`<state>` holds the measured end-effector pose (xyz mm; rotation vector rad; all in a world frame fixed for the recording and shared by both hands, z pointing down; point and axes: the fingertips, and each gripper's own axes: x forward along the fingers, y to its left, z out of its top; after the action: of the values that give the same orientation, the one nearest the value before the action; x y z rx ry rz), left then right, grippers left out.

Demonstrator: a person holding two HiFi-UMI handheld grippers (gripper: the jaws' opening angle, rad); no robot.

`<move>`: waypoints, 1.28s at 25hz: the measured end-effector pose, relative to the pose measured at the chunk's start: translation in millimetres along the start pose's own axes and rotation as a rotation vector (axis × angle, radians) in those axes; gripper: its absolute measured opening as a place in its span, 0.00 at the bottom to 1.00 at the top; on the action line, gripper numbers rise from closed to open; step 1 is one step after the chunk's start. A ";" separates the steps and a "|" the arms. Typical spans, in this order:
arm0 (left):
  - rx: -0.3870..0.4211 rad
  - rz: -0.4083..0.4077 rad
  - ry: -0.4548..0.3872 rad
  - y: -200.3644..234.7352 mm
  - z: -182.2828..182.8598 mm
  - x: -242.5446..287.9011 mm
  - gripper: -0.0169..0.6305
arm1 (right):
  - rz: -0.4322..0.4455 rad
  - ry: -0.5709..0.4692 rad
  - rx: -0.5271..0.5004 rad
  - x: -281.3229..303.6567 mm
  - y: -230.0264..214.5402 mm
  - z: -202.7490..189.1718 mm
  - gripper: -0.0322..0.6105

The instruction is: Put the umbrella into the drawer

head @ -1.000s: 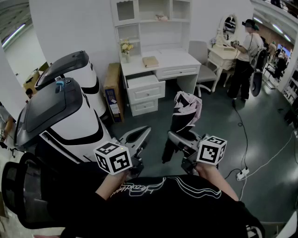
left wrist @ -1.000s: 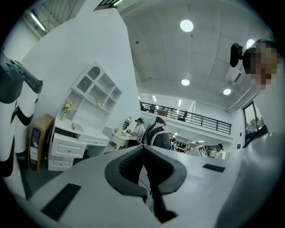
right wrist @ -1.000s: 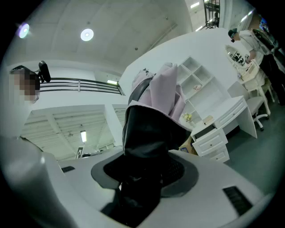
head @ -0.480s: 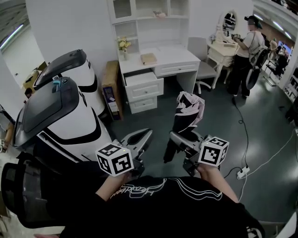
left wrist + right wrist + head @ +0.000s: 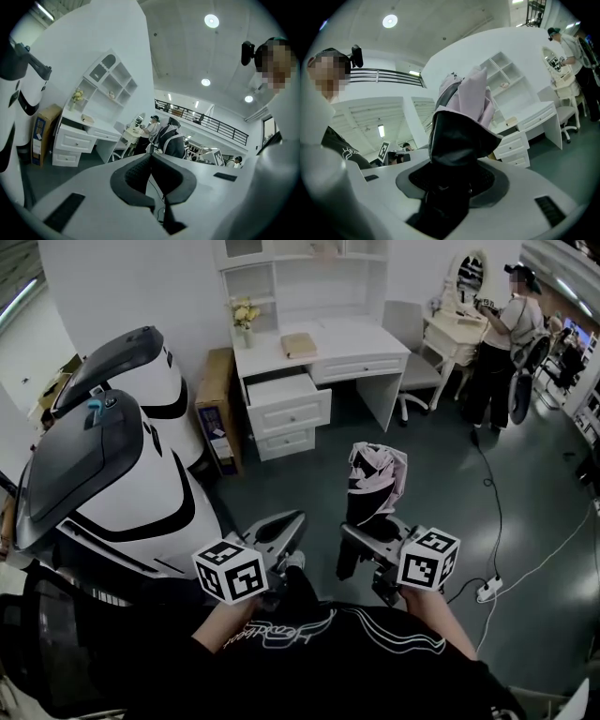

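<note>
In front of the person, above the floor [image 5: 450, 493], right tool [image 5: 362, 542] clamped on folded umbrella [image 5: 375, 479], left tool [image 5: 287, 525] closed, empty.

Both the left gripper [image 5: 296, 519] and the right gripper [image 5: 361, 538] have sunk lower. The umbrella [image 5: 375, 479] between the right jaws came down with them. The open drawer [image 5: 286, 401] now lies farther beyond the jaw tips.
</note>
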<state>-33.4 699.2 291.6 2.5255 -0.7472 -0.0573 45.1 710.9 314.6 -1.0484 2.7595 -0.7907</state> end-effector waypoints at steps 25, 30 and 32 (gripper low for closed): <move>-0.106 0.119 0.084 446.1 198.0 201.8 0.06 | -0.028 0.151 0.157 386.3 -308.6 147.6 0.39; -0.123 0.139 0.094 493.0 205.5 235.2 0.06 | -0.025 0.151 0.170 418.7 -353.7 164.4 0.39; -0.132 0.151 0.101 509.6 208.6 251.5 0.06 | -0.017 0.150 0.190 430.8 -374.4 174.0 0.39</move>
<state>-111.3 105.1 377.5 2.3216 -0.8619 0.0704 -15.4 122.5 393.1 -1.0154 2.7282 -1.1524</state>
